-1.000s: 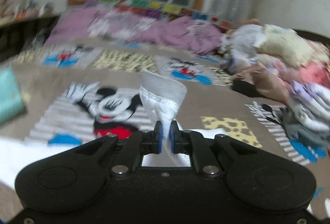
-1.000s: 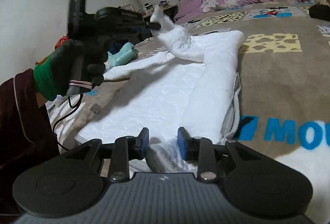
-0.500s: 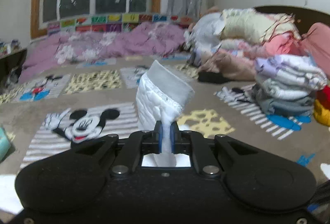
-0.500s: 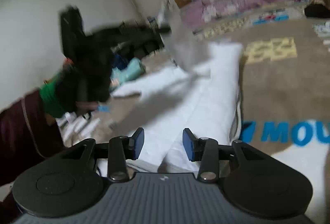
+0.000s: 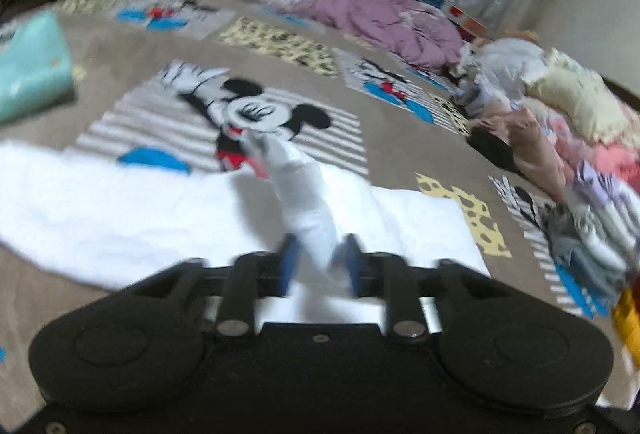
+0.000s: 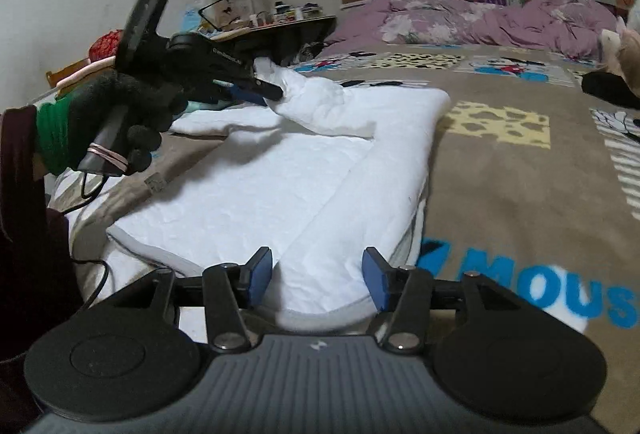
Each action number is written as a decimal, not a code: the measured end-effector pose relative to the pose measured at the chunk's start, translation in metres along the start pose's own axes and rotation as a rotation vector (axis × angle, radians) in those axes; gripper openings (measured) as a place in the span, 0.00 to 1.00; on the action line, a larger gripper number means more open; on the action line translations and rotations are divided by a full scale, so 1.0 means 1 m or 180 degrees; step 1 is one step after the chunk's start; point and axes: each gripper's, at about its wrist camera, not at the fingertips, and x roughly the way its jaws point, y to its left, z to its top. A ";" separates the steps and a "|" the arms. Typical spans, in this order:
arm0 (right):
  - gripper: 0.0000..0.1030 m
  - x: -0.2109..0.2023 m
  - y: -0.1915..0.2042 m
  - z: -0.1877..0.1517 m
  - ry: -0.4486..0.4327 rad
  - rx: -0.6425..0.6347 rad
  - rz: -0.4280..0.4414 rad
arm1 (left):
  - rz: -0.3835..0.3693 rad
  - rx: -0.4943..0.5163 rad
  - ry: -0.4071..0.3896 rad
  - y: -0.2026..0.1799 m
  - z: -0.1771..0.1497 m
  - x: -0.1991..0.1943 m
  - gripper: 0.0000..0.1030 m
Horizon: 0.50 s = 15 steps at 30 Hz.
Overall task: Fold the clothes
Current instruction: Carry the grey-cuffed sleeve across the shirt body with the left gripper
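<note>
Opening left hand-held gripper (image 5: pixel 319 263) around white sleeve (image 5: pixel 304 194)

A cartoon-mouse blanket (image 6: pixel 500 170) covers the bed, bearing the white garment (image 6: pixel 304 178), a purple duvet (image 6: pixel 500 22), and clothes piles (image 5: pixel 560 138).

Black gripper (image 6: pixel 256 88), blue fingers (image 6: pixel 258 276), black glove (image 6: pixel 136 106), green cuff (image 6: pixel 54 132), maroon sleeve (image 6: pixel 16 154)

One white garment (image 6: pixel 304 170), one purple duvet (image 6: pixel 500 20), two claws, one teal item (image 5: pixel 32 66), one patterned blanket (image 6: pixel 520 170).
</note>
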 end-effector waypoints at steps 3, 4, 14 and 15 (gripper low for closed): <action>0.50 -0.014 -0.008 0.005 -0.0145 0.0125 0.0085 | -0.0094 -0.0271 -0.0001 0.016 0.004 -0.002 0.46; 0.50 -0.018 -0.011 0.007 -0.0195 0.0165 0.0112 | -0.0116 -0.0361 -0.0003 0.021 0.006 -0.003 0.46; 0.29 0.000 -0.062 0.042 -0.0449 0.0471 -0.0051 | -0.0157 -0.0842 -0.0030 0.058 0.017 0.005 0.45; 0.28 0.007 -0.066 0.046 -0.0424 0.0444 -0.0048 | -0.0165 -0.0835 -0.0021 0.059 0.018 0.007 0.44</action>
